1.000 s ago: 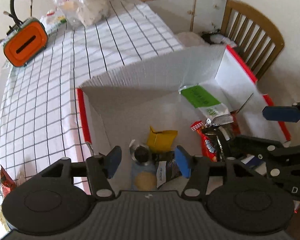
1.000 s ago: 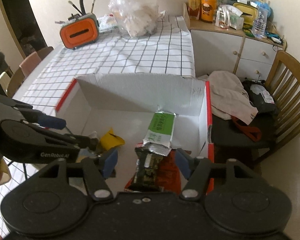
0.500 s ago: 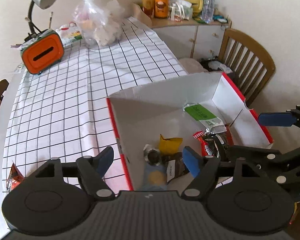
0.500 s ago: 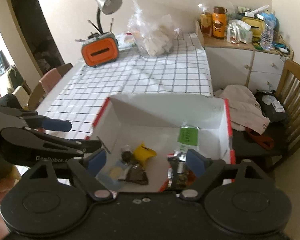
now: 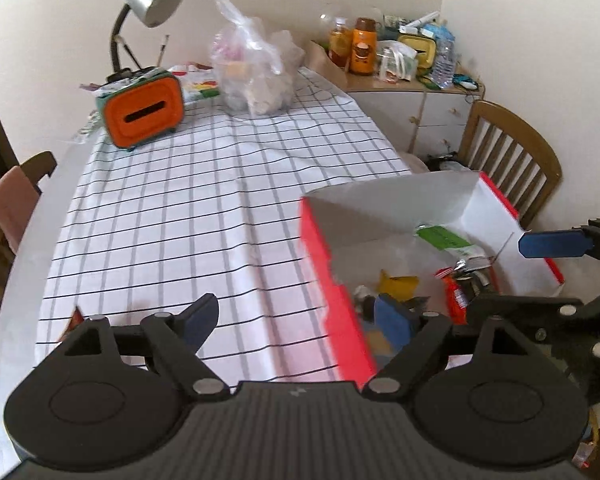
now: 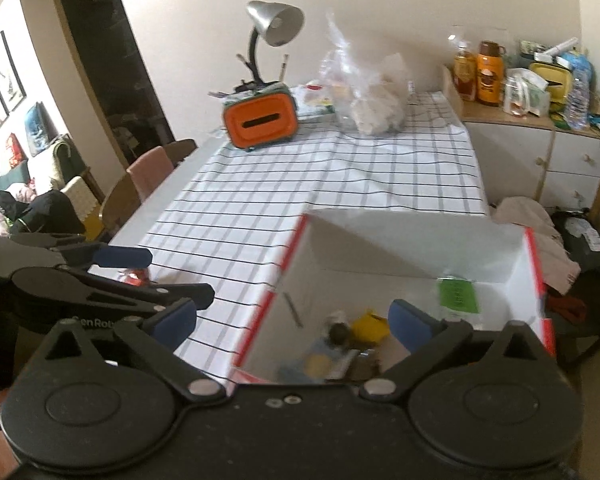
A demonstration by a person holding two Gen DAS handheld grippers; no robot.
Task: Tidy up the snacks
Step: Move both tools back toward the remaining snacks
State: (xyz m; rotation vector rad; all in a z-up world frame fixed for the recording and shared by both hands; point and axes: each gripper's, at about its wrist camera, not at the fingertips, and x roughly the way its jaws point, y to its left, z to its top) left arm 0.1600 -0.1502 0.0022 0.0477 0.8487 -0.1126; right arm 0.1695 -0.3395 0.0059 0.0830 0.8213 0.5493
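The desk (image 5: 188,216) is the biggest thing here, under a thin white checked cloth that's already rucked into soft ridges, so anything we drag across it will bunch it up. At its near right edge sits the box (image 5: 332,276), white card inside with red outer walls, stiff enough but light, and we'd guess it slides if nudged.

The snacks are all down in that box: a flat green packet (image 5: 444,238) toward the far right wall, a red wrapper (image 5: 454,294) and dark foil ones nearer, and a crumpled yellow wrapper (image 5: 396,286) in the middle. All look feather-light, crinkly and slippery, and the contents probably crush easily. We'd pinch them by a sealed end or flat edge, not across the belly.

One more red packet (image 5: 71,322) peeks out on the cloth at the near left, mostly hidden.

Both tools carry nothing: our left tool (image 5: 300,316) has its jaws opening wide above the box's left wall, and our right tool (image 6: 290,320) is opening too, above the box, with only loose snacks far below.
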